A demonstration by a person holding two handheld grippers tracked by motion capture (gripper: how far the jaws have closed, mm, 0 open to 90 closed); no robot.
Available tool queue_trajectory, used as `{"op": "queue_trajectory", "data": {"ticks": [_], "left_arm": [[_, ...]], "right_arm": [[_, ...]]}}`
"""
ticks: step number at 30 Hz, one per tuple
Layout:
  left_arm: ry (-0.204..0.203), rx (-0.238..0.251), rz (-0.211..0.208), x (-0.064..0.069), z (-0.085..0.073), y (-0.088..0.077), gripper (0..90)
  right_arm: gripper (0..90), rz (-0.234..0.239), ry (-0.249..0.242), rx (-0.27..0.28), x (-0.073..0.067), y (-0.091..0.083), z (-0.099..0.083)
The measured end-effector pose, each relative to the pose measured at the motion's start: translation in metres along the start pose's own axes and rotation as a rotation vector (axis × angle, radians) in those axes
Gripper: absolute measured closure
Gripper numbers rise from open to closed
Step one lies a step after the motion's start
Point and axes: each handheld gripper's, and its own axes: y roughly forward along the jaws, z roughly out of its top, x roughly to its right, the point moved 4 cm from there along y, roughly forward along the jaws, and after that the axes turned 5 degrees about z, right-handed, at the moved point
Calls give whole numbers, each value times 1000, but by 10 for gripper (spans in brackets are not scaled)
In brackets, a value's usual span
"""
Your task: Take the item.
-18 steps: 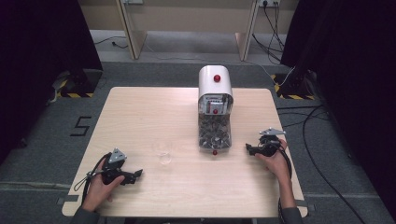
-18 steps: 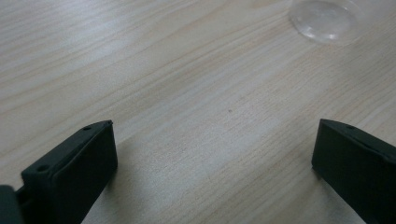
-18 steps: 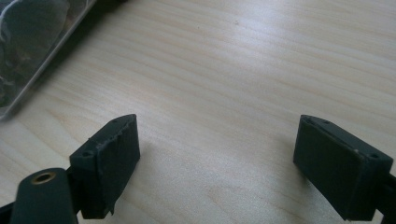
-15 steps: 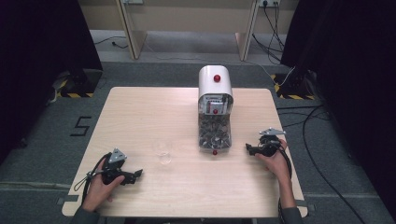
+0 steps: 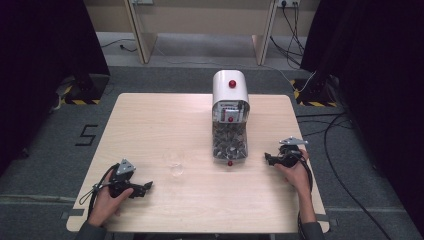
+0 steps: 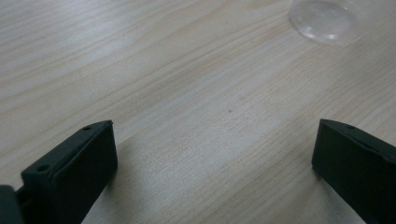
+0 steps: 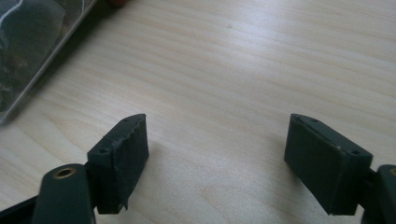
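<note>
Both tools remain stationary on the desk [image 5: 150, 120]. Left tool [image 5: 142, 188] and right tool [image 5: 268, 158]: jaws wide open, empty. Clear cup [image 5: 176, 167] and dispenser [image 5: 230, 117] untouched; no step begun.

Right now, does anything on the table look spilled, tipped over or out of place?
Nothing stands out. The white-topped dispenser stands upright, the small clear cup sits beside it, and both grippers, left and right, rest open on the table.
</note>
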Motion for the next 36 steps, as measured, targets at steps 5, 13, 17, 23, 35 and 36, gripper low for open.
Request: {"op": "queue_trajectory", "data": {"ticks": [5, 13, 17, 23, 35, 36], "left_arm": [[0, 0, -1, 0, 0, 0, 0], [0, 0, -1, 0, 0, 0, 0], [0, 0, -1, 0, 0, 0, 0], [0, 0, -1, 0, 0, 0, 0], [0, 0, -1, 0, 0, 0, 0], [0, 0, -1, 0, 0, 0, 0]], "right_arm": [[257, -7, 12, 41, 3, -7, 4], [252, 22, -24, 108, -13, -18, 20], [262, 53, -63, 164, -31, -29, 35], [287, 87, -117, 209, -49, -39, 48], [333, 144, -205, 271, -85, -50, 65], [334, 147, -215, 271, -88, -50, 66]]}}
